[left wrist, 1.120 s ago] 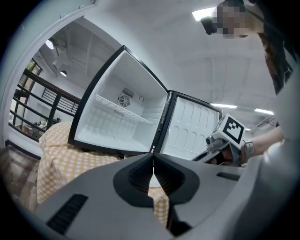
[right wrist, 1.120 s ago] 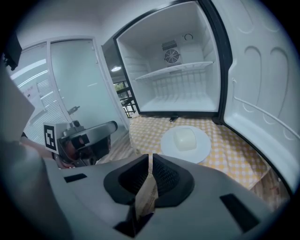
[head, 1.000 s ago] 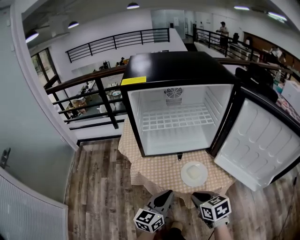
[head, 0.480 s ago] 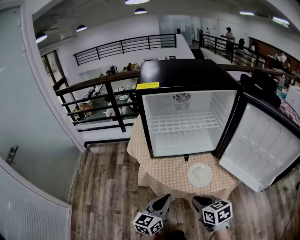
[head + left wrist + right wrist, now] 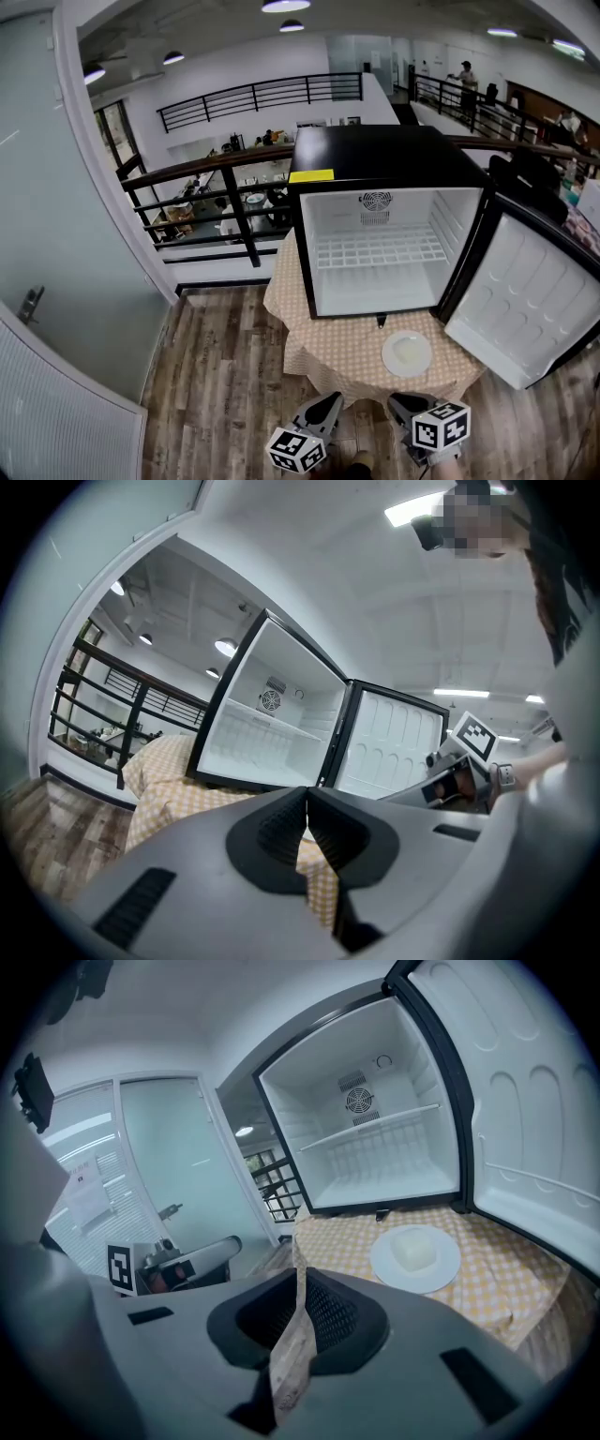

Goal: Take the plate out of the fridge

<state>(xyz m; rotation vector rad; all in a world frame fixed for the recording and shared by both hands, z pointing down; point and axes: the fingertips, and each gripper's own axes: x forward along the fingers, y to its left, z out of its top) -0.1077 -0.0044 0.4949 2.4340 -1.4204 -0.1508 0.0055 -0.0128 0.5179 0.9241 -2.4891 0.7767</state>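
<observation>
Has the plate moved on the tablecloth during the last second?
No. The plate still lies on the tablecloth just in front of the open fridge; only the view shifted.

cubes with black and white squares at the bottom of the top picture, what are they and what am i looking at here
They are marker cubes on two hand-held grippers: no robot, a person holds the left gripper and right gripper. The wide picture comes from a camera on the person's head; the other two ride on each gripper. Both have jaws shut, holding nothing. The plate with a pale block sits on the checked tablecloth before the open, empty fridge.
</observation>
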